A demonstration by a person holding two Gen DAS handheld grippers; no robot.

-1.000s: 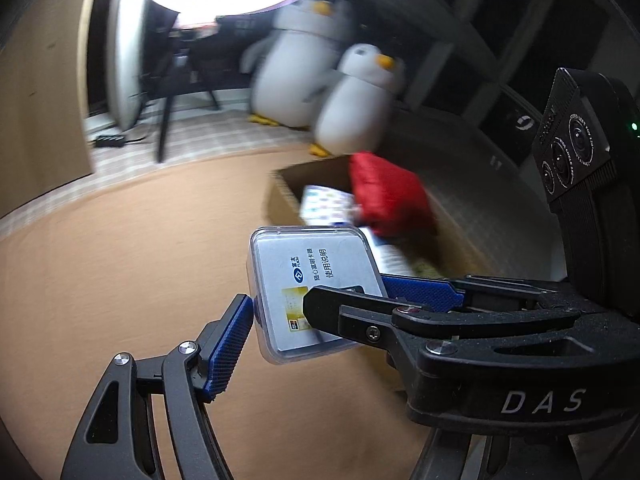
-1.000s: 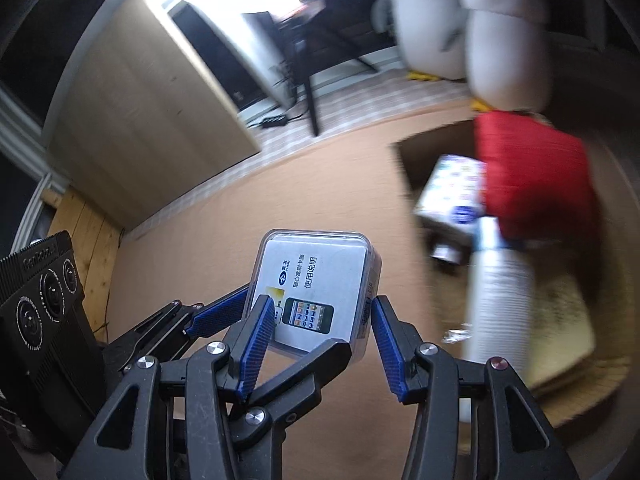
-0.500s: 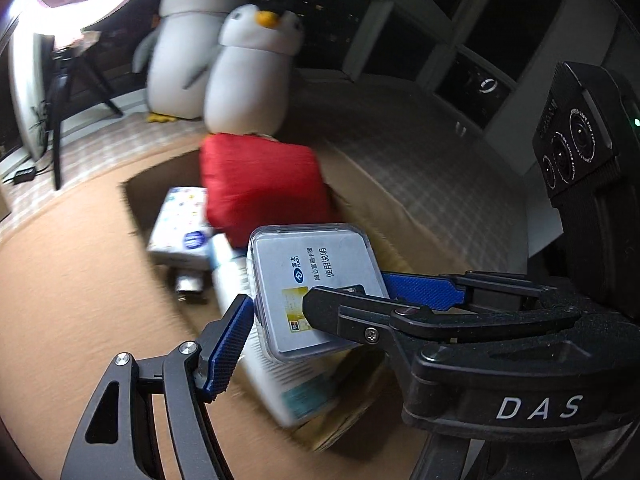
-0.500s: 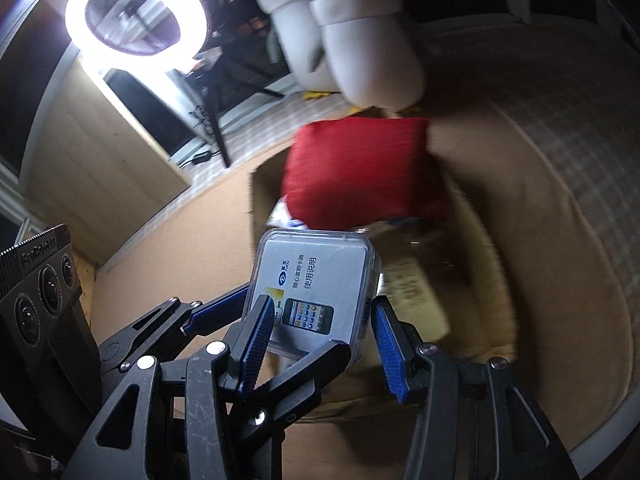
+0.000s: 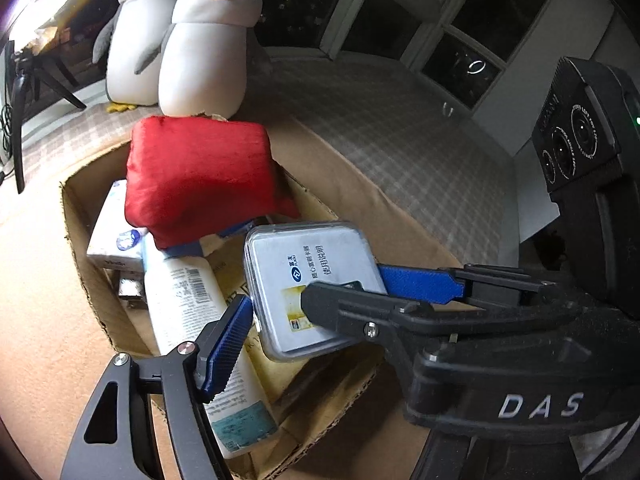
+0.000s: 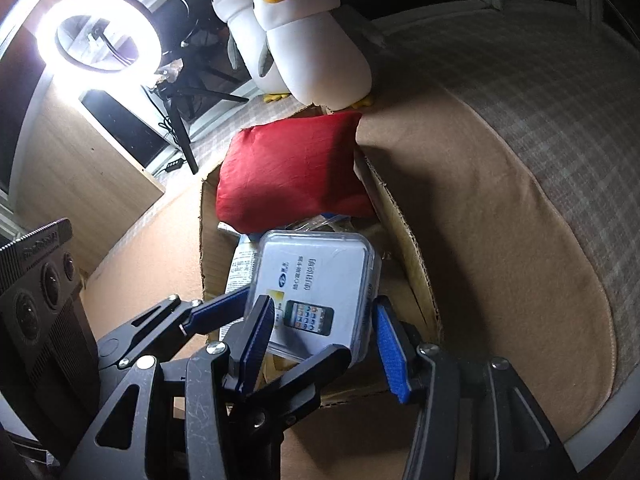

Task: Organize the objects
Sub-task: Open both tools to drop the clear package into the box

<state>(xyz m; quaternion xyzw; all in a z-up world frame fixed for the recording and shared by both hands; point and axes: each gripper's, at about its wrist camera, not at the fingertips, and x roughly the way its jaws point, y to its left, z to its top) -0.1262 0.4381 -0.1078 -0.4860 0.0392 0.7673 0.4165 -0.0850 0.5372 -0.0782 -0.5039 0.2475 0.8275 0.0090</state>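
I have the clear plastic case (image 6: 316, 280) between both tools, hanging over the open cardboard box (image 6: 404, 248), and the coming move turns on what lies straight below and ahead. The box runs lengthwise from 6 to 12 o'clock in the right view, with the case's long axis along the same line, so I judge it can go down flat without turning. My right tool (image 6: 320, 344) is narrowed on the case, its blue ribbed pads (image 6: 256, 340) against the case's two long edges. My left tool (image 5: 320, 308) comes in from 9 o'clock; one pad (image 5: 224, 344) meets the case's near edge, but its other finger is hidden behind the right tool, so I cannot tell whether it truly grips. The right tool looks like the one carrying, so it seems the better one to do the letting go. The case is hard, glossy and rounded at the corners, with a printed card inside; I expect it to slide on smooth things. At 12 o'clock a plump red satin pouch (image 6: 288, 176) fills the far end of the box. At 9 o'clock of the case, in the left view, a white plastic bottle (image 5: 188, 320) lies along the box, with a soft tissue pack (image 5: 116, 236) beyond it. The barest cardboard floor is at about 3 o'clock, by the right wall. Two plush penguins (image 6: 316, 40) stand past the box.
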